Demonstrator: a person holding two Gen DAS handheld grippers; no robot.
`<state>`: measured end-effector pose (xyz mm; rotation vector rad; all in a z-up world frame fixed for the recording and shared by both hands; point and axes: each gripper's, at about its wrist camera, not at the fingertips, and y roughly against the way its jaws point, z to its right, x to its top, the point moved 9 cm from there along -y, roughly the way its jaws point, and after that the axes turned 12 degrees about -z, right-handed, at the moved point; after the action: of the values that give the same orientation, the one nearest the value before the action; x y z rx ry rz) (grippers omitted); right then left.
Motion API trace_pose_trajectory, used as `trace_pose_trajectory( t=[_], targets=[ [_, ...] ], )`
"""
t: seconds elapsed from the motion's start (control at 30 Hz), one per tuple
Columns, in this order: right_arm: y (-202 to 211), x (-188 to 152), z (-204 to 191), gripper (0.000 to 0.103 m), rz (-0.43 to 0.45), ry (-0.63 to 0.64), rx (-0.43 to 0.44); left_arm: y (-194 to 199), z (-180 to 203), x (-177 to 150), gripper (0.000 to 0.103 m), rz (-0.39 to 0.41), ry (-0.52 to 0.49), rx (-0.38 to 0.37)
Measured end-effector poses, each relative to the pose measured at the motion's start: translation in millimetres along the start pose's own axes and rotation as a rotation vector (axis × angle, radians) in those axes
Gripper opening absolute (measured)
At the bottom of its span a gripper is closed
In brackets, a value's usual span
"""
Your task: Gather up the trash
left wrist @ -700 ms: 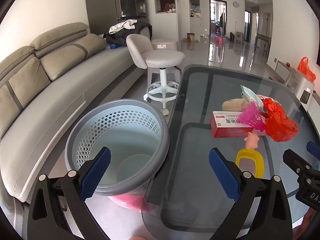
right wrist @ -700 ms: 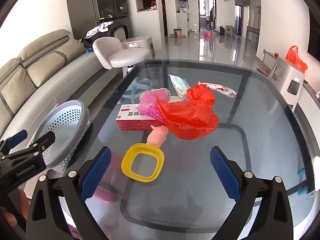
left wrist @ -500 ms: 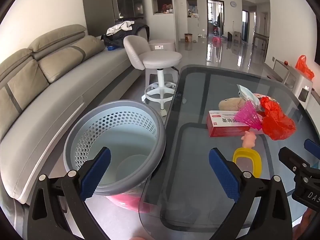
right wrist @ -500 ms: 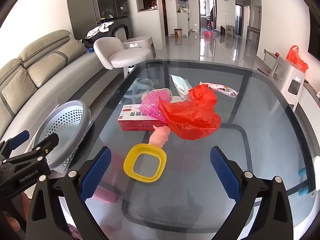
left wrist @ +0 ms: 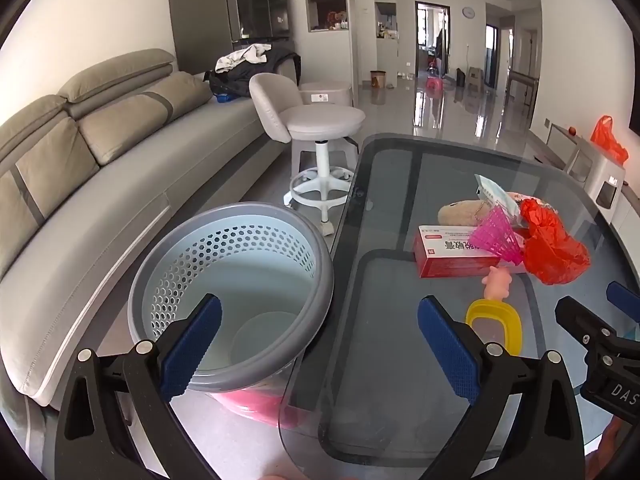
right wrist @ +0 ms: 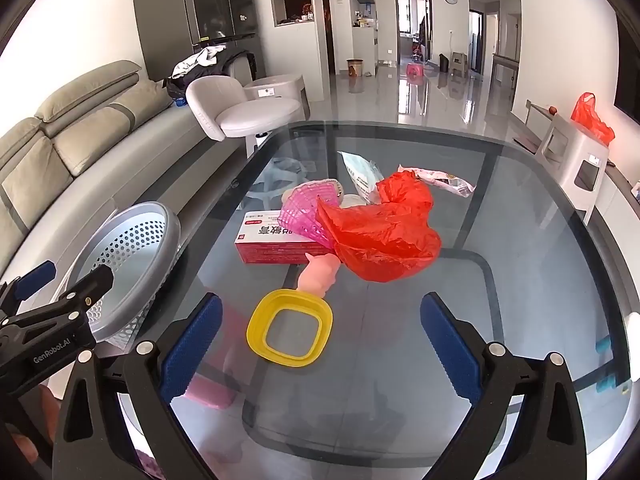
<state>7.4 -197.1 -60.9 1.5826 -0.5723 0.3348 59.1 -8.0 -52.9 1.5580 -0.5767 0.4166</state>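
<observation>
Left gripper (left wrist: 319, 345): jaws wide, holding nothing, above the bin's rim.
Right gripper (right wrist: 320, 346): jaws wide, holding nothing, over the yellow ring (right wrist: 289, 328).
Trash: red bag (right wrist: 380, 236), box (right wrist: 276, 244), wrappers heaped mid-worktop (right wrist: 520, 280).
Bin (left wrist: 232, 300): on the floor beside the worktop.

Table (right wrist: 520, 240): dark tinted glass, smooth, glossy. Basket (left wrist: 236, 248): matt plastic, perforated pale wall, plain grey rim. Bag (right wrist: 380, 236): thin red plastic film, crinkled, shiny. Box (right wrist: 276, 244): red-and-white cardboard, slight sheen. Yellow ring (right wrist: 290, 330): smooth plastic. Pink net (right wrist: 306, 210): plastic mesh. Sofa (left wrist: 100, 152): matt grey-beige upholstery. Floor (left wrist: 448, 112): polished, mirror-like. Gripper pads (right wrist: 192, 354): blue, fine-textured; frames matt black plastic.
</observation>
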Motion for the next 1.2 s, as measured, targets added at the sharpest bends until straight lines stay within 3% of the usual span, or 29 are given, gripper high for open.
trace_pose_trajectory(
  t=[1.2],
  targets=[
    [-1.7,0.8,3.1,0.095,-0.002,0.002,-0.002,-3.2,1.2,-2.1,0.097,0.0,-0.005,0.002]
  ],
)
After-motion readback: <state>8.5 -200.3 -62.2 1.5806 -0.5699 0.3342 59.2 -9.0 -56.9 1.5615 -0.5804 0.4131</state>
